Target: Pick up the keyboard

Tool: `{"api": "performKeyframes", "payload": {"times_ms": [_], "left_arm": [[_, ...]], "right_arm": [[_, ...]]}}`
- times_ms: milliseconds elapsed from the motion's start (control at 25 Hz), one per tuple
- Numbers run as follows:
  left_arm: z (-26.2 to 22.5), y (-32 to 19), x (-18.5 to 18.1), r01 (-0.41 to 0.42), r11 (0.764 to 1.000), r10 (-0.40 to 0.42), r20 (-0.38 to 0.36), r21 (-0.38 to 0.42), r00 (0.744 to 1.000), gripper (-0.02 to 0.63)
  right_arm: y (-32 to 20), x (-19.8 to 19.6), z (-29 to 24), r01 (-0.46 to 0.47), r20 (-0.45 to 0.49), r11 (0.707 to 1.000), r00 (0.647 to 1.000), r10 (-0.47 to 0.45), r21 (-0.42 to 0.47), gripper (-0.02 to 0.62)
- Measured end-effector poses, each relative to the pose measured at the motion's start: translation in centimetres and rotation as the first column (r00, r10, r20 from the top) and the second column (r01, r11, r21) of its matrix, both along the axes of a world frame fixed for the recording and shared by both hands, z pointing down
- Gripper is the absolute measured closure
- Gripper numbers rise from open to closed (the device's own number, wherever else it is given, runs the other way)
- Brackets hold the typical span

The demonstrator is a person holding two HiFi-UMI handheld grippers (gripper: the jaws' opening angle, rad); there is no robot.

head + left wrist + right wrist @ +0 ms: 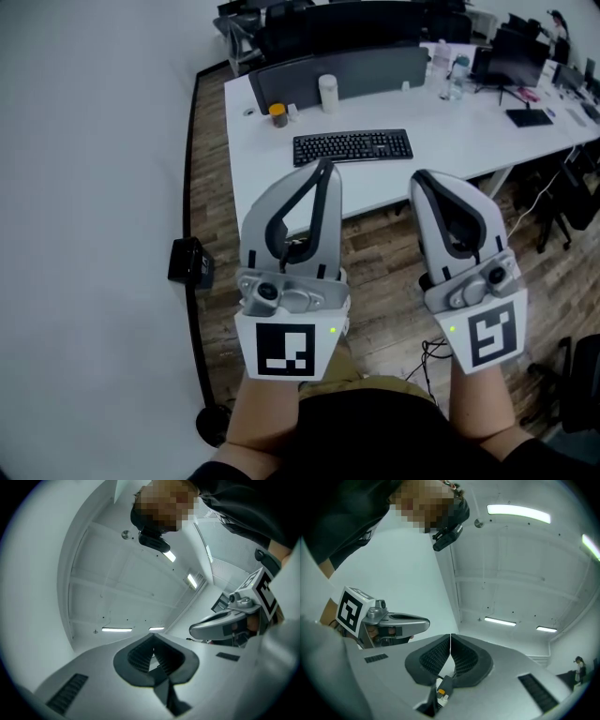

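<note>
A black keyboard (pixel 352 146) lies flat on the white table (pixel 441 141), near its front edge, ahead of both grippers. My left gripper (pixel 325 167) is held in the air short of the table, shut with nothing between its jaws, its tip just below the keyboard's left half. My right gripper (pixel 418 176) hangs beside it, also shut and empty, below the keyboard's right end. Both gripper views face up at the ceiling. In them the left gripper (pixel 153 638) and right gripper (pixel 450 636) show closed pads, and the keyboard is out of sight.
On the table behind the keyboard stand a white cylinder (pixel 328 93), an amber jar (pixel 277 115), and a grey divider panel (pixel 342 70). Bottles (pixel 441 58), a monitor (pixel 511 61) and a dark tablet (pixel 528 117) are at the right. A black box (pixel 190 262) sits on the wood floor.
</note>
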State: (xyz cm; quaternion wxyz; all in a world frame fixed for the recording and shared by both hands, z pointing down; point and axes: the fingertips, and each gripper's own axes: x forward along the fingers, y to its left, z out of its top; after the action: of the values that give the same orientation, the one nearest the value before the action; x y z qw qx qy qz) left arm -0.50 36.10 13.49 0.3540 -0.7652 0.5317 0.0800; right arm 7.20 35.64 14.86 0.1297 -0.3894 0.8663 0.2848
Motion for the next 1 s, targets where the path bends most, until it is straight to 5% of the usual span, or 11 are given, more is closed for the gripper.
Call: {"api": "performKeyframes", "payload": {"times_ms": [1000], "left_arm": [[-0.5, -29.2, -5.0, -0.102, 0.994, 0.103, 0.02, -0.042, 0.994, 0.6]], "right_arm": [[-28.2, -4.9, -1.1, -0.082, 0.033, 0.995, 0.996, 0.084, -0.057, 0.567]]}}
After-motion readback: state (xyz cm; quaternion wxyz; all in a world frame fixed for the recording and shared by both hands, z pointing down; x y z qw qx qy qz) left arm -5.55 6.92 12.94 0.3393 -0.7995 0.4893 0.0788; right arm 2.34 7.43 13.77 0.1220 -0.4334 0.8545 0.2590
